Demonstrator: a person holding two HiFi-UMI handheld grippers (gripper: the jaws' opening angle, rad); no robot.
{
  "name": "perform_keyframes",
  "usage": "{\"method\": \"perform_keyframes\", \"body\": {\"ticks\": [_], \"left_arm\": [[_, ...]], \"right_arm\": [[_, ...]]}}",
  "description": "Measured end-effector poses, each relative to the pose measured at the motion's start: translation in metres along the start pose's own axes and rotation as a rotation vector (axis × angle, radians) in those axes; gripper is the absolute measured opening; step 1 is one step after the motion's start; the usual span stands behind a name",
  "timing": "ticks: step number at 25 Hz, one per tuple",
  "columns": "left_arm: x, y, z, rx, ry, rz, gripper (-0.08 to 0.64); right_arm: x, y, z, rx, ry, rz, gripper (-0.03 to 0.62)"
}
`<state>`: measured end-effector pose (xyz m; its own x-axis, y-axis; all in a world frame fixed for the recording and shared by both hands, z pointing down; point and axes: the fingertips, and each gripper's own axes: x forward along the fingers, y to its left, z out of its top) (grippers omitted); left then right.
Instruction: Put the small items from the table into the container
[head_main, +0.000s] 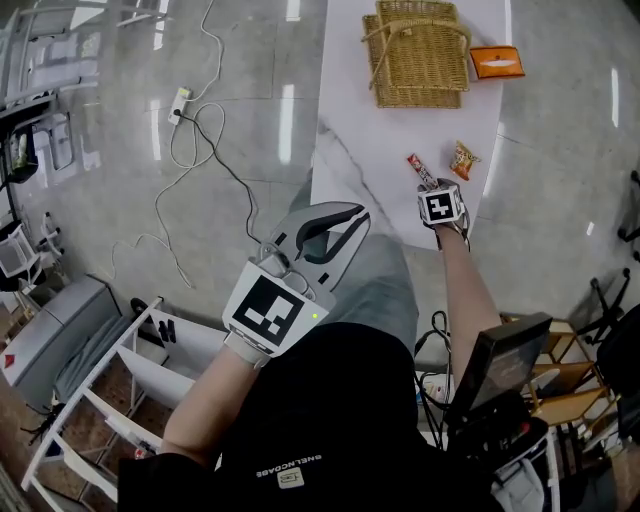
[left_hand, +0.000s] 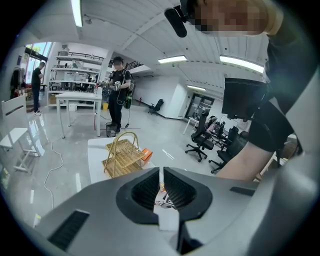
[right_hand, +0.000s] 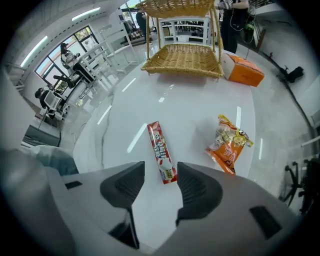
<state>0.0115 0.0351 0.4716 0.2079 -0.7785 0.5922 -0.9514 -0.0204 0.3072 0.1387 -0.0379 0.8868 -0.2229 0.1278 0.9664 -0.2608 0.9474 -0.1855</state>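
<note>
A wicker basket (head_main: 415, 52) with a handle stands at the far end of the white table (head_main: 370, 150). A red candy bar (head_main: 421, 170) and an orange snack packet (head_main: 463, 160) lie near the table's front edge. My right gripper (head_main: 433, 190) is open and low over the table. In the right gripper view the near end of the candy bar (right_hand: 161, 159) reaches just between the tips of the right gripper (right_hand: 161, 182), with the snack packet (right_hand: 229, 145) to its right. My left gripper (head_main: 352, 218) is shut on nothing, held up off the table over the person's lap.
An orange box (head_main: 497, 62) lies right of the basket. Cables and a power strip (head_main: 180, 101) lie on the grey floor to the left. A white rack (head_main: 130, 380) stands at bottom left, a dark screen (head_main: 497, 362) at bottom right. Office chairs (left_hand: 200, 140) and a standing person (left_hand: 118, 95) are far off.
</note>
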Motion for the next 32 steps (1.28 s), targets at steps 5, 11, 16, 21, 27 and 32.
{"method": "perform_keyframes", "body": {"ticks": [5,11,16,21,27,32], "left_arm": [[0.004,0.001,-0.002,-0.010,0.006,-0.005,0.008],[0.012,-0.003,-0.005,-0.012,0.018,-0.016,0.008],[0.013,-0.007,-0.009,-0.026,0.027,-0.021,0.008],[0.015,-0.009,-0.012,-0.027,0.032,-0.023,0.008],[0.018,-0.016,-0.013,-0.024,0.026,-0.029,0.008],[0.015,-0.020,-0.010,-0.028,0.011,-0.024,0.008]], "right_arm": [[0.008,-0.003,-0.002,0.008,0.038,-0.001,0.192],[0.018,-0.006,-0.006,-0.007,0.063,0.004,0.192],[0.023,-0.005,-0.012,0.000,0.077,-0.001,0.189],[0.021,-0.010,-0.011,0.003,0.062,-0.028,0.147],[0.018,-0.005,-0.010,0.016,0.046,-0.012,0.121],[0.005,0.002,0.000,0.007,0.015,-0.003,0.115]]}}
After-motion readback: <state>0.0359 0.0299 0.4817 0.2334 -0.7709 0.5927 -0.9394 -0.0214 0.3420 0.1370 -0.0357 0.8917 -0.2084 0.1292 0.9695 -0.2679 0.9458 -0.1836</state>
